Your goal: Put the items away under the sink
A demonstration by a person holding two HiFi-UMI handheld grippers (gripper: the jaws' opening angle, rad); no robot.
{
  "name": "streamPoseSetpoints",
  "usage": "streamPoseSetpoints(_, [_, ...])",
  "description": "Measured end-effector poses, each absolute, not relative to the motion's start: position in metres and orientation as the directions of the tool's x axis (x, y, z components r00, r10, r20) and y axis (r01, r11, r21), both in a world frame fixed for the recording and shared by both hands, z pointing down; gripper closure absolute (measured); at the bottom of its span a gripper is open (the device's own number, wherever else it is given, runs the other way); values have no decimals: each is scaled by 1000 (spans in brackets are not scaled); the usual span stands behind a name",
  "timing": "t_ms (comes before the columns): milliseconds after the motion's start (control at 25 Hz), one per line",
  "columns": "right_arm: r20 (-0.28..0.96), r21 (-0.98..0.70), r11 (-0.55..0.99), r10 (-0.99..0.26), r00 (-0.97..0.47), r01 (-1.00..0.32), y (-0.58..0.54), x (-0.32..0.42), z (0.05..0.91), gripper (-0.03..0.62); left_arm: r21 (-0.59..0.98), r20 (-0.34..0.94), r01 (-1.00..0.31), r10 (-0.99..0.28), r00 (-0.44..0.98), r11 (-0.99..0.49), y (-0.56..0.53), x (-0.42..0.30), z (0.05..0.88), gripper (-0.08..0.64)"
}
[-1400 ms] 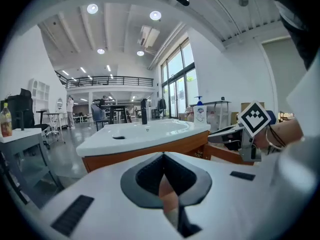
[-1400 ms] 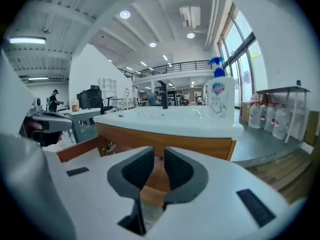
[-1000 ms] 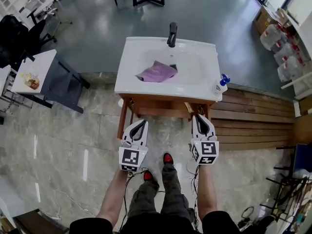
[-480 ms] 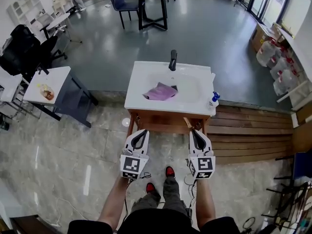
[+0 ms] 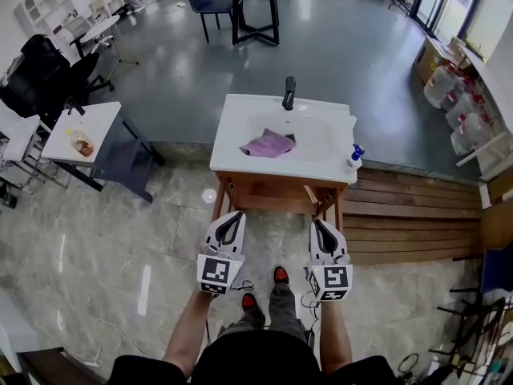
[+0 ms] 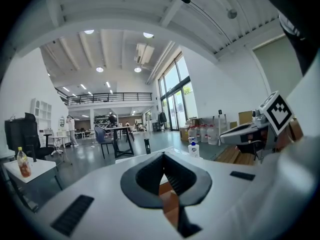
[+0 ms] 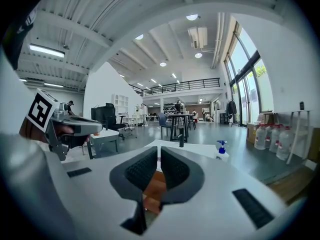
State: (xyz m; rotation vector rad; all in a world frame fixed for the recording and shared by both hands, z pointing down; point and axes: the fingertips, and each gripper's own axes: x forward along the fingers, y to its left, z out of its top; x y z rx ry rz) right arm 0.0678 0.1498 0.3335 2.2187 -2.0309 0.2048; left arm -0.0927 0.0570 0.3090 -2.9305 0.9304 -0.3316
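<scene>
A white sink (image 5: 240, 160) on a wooden stand (image 5: 275, 188) is ahead of me. A purple cloth (image 5: 268, 143) lies in its basin below the black faucet (image 5: 288, 93). A blue-topped pump bottle (image 5: 353, 157) stands on the sink's right corner. My left gripper (image 5: 228, 224) and right gripper (image 5: 320, 230) hover side by side short of the stand, both shut and empty. The left gripper view looks over shut jaws (image 6: 163, 156) toward the bottle (image 6: 193, 149). In the right gripper view the jaws (image 7: 159, 151) are together, with the faucet (image 7: 181, 140) and bottle (image 7: 221, 149) beyond.
A white side table (image 5: 80, 139) with a drink bottle stands at the left beside dark chairs. Wooden decking (image 5: 409, 211) runs right of the sink, with water jugs (image 5: 461, 103) behind it. A black table and chair (image 5: 240, 2) stand farther back.
The head view has pulled back, so the sink looks smaller and farther. Both grippers stay shut, side by side, and now sit further short of the stand.
</scene>
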Motion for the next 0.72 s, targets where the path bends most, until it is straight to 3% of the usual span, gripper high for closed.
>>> streamPoseSetpoints(720, [201,0,-56,-978,55,-998,137,44,338,548,-107,170,-581,-590,789,-807,51,-109,306,554])
